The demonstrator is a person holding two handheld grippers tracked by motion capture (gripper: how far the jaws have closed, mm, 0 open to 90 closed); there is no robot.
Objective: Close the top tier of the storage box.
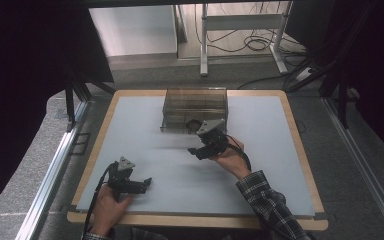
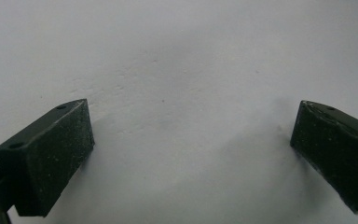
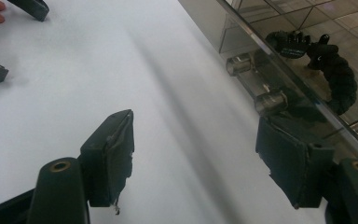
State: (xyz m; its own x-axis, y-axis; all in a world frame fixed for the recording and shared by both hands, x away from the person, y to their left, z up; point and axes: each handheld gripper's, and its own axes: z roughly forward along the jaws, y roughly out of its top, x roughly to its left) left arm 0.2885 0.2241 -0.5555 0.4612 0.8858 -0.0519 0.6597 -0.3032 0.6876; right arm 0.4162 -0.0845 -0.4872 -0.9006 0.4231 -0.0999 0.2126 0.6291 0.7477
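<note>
- The right gripper (image 1: 196,151), jaws apart and empty, sits just near of a clear compartment box (image 1: 195,109) at the table's far middle.
- A black bracelet (image 3: 338,77) lies inside the box.
- The left gripper (image 1: 147,183), jaws wide and empty, rests on the grey table (image 1: 260,165) at near left.

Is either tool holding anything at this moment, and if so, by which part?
Nothing is held. The left tool and the right tool both stand open over the bare table, with nothing between their jaws.

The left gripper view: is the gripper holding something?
No, the left gripper has its two black jaws wide apart, with bare table between them.
</note>
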